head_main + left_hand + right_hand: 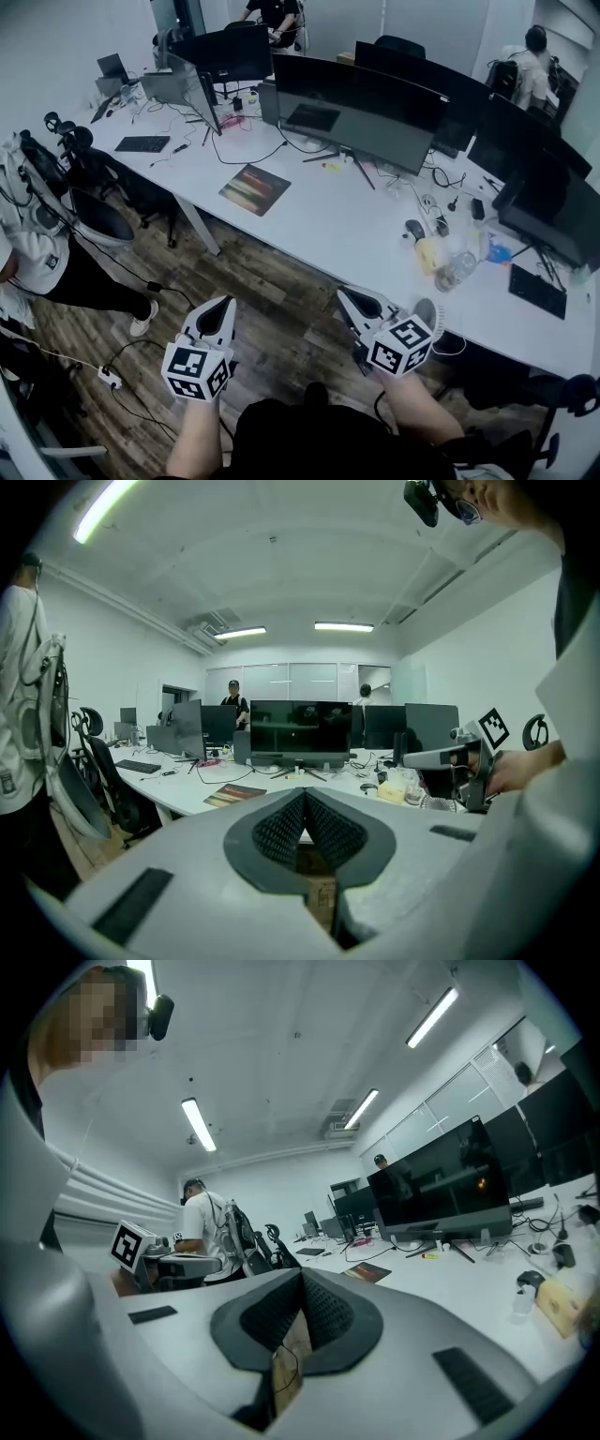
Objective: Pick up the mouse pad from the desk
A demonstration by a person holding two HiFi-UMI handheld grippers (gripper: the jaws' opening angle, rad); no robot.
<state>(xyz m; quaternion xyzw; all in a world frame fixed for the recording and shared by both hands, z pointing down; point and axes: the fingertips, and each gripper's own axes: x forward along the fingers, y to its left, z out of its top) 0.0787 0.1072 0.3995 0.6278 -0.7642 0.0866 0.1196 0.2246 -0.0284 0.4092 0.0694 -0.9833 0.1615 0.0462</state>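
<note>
Mouse pad [255, 188] lies flat on the white bench [319, 220]. It is dark w/ orange-red streaks, near the bench's front edge, just front-left of the wide curved monitor [361, 111]; nothing touches it. Head view: L gripper [223, 305] and R gripper [346, 294] are both held over the wood floor [272, 281], short of the front edge and well apart from the mouse pad, tips aimed toward the bench; the R one is nearer the edge. A black keyboard [142, 143] sits toward the bench's left end. A person [37, 248] in a white top stands at left, off the bench. Left gripper view: L gripper [303, 797] jaws are pressed together at the tips, nothing between them. The mouse pad [234, 796] shows beyond, left of the tips, by the front edge; R gripper [448, 757] is at right. Right gripper view: R gripper [302, 1279] jaws are likewise closed, empty. The mouse pad [367, 1271] is small & far off on the bench, before the monitor [450, 1190]; L gripper [173, 1262] is at left.
</note>
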